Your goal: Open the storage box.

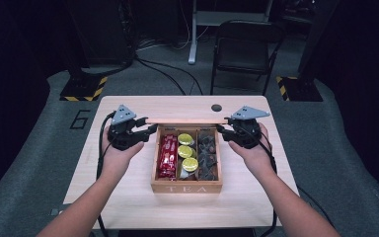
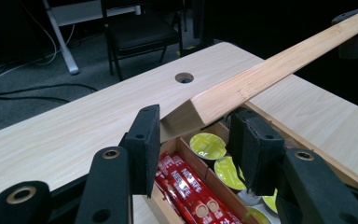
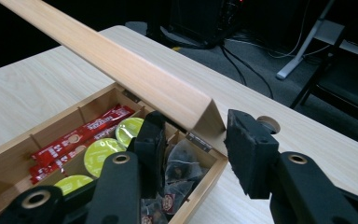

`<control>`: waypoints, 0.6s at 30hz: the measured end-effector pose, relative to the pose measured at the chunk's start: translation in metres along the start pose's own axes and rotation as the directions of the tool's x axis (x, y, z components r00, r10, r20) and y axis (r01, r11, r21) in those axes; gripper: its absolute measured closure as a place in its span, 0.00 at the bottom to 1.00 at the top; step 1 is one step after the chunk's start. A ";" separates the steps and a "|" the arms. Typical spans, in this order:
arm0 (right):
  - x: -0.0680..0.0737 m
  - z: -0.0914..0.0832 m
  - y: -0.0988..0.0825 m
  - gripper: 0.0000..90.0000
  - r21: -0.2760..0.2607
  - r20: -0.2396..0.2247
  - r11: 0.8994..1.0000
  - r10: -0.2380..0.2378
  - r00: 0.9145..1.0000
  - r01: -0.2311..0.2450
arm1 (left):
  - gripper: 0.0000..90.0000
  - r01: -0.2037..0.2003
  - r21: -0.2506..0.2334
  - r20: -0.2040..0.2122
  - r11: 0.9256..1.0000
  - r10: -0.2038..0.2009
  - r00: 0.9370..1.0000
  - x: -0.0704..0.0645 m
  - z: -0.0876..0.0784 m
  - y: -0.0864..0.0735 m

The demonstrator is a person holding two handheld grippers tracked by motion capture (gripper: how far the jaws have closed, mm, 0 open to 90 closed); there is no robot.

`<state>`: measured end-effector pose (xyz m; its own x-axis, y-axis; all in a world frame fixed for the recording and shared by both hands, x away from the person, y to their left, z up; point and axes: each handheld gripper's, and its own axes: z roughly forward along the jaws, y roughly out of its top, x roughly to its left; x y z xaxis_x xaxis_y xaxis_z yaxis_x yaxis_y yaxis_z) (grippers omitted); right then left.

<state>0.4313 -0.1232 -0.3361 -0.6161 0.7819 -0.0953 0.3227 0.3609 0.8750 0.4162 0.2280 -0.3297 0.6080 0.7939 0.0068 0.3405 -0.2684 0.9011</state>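
The left gripper (image 1: 150, 129) stands with its black jaws spread to either side of the left corner of the raised pale wooden lid (image 1: 186, 120), and the right gripper (image 1: 220, 129) does the same at the right corner; in both gripper views a gap shows between each pad and the wood, so both look released, bracketing the lid rather than clamping it, though whether one pad grazes the lid I cannot tell. The lid spans the space between the two grippers, hinged along the far edge of the open wooden tea box (image 1: 187, 187), which sits just below and between them on the light wood-grain table (image 1: 128, 197). The step in hand appears to be swinging this lid, up or down. To do it well, both hands should travel together along the hinge's arc at the same height, since uneven movement could twist the lid on its small hinges or drag the box across the table. The box is a shallow rectangular piece with "TEA" lettered on its near wall and three lengthwise compartments: red stick sachets (image 1: 168, 157) nearest the left gripper, round yellow-green capsules (image 1: 188, 152) in the middle, and dark pyramid tea bags (image 1: 207, 157) nearest the right gripper.
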 end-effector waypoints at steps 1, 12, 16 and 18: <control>-0.001 0.001 0.000 0.65 -0.001 0.001 1.000 -0.006 1.000 0.006 | 0.60 -0.003 -0.001 -0.003 1.000 0.003 1.000 0.001 0.001 0.002; -0.008 0.018 0.011 0.66 -0.001 0.043 1.000 -0.004 0.999 0.004 | 0.63 0.026 -0.035 -0.020 0.999 -0.027 0.999 0.008 0.007 0.010; -0.012 0.021 0.015 0.66 -0.008 0.044 1.000 0.004 0.999 -0.003 | 0.65 0.043 -0.055 -0.016 0.998 -0.044 0.999 0.014 0.011 0.011; -0.012 0.022 0.015 0.66 -0.009 0.045 1.000 0.016 0.999 -0.016 | 0.65 0.040 -0.044 -0.022 0.998 -0.041 0.999 0.015 0.014 0.011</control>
<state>0.4591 -0.1160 -0.3319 -0.5781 0.8095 -0.1020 0.3263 0.3439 0.8805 0.4394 0.2296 -0.3263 0.5774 0.8162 -0.0209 0.3329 -0.2120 0.9188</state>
